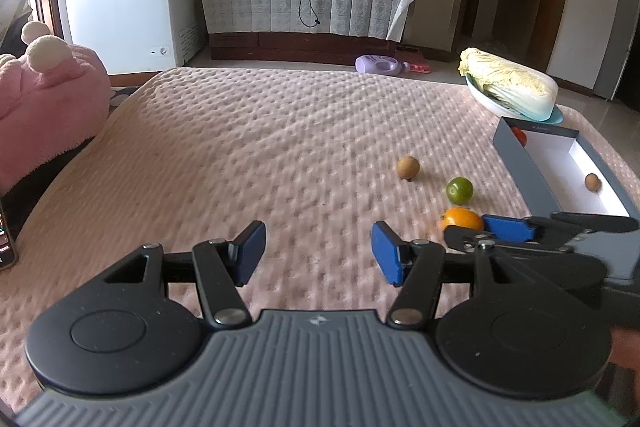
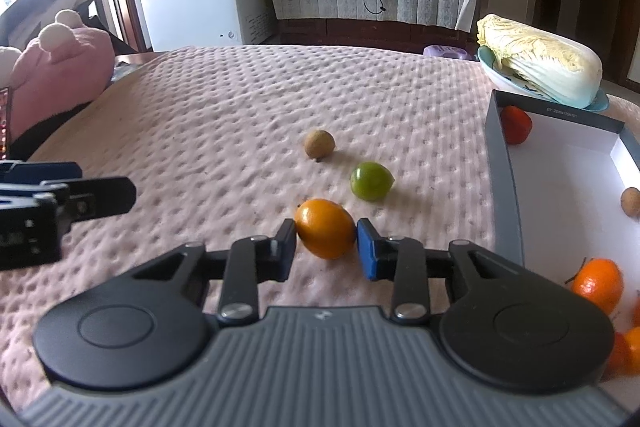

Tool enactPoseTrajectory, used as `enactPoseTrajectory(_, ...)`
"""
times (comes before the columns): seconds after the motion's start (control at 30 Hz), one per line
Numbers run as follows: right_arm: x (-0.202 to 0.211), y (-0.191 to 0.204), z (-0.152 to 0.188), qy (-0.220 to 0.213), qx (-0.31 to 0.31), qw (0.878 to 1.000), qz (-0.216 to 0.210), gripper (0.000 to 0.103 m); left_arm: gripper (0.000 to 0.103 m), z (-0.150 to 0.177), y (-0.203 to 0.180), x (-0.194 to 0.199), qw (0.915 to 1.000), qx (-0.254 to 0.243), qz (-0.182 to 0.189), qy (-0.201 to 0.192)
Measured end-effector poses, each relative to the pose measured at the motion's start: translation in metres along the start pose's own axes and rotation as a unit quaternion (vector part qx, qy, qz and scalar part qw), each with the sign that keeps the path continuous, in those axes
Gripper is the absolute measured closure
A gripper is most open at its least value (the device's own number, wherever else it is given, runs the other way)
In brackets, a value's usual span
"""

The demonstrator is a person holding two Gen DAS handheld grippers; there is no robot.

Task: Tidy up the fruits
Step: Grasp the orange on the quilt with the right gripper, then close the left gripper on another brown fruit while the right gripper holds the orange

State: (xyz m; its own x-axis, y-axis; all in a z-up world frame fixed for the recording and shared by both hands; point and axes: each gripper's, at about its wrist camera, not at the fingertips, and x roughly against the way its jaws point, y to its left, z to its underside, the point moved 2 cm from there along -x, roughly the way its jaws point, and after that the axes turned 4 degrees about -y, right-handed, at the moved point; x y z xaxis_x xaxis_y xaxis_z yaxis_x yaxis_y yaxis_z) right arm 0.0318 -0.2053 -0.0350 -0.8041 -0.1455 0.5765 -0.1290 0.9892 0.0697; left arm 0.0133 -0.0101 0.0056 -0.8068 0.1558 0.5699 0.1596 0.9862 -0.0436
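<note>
I had the right gripper (image 2: pixel 326 241) clamped on the orange fruit (image 2: pixel 326 228), one pad touching each flank, its long axis running across the fingers while it rested on the pink cover (image 2: pixel 240 115). The box (image 2: pixel 505 187) lay just to the right, so I judged a short carry that way came next. My left gripper (image 1: pixel 319 253) stood wide and empty. Only the right view showed both pads touching and more oranges (image 2: pixel 599 284) inside the box.
</note>
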Motion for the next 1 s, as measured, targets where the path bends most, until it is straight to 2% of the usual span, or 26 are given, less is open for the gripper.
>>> enactPoseTrajectory(0.27,0.023,-0.008,0.008,0.013,0.009,1.000,-0.013,0.067,0.039,-0.001,-0.008,-0.005,1.0000,-0.003,0.001,0.000)
enactPoseTrajectory(0.6,0.054,-0.015,0.012,0.005,0.026,0.999,-0.032,0.067,0.039,-0.001,-0.032,-0.017,0.9997,-0.024,0.004,-0.005)
enactPoseTrajectory(1.0,0.069,-0.034,0.017,0.008,0.012,0.999,-0.044,0.067,0.039,-0.008,-0.048,-0.069,0.9996,-0.029,-0.003,0.002)
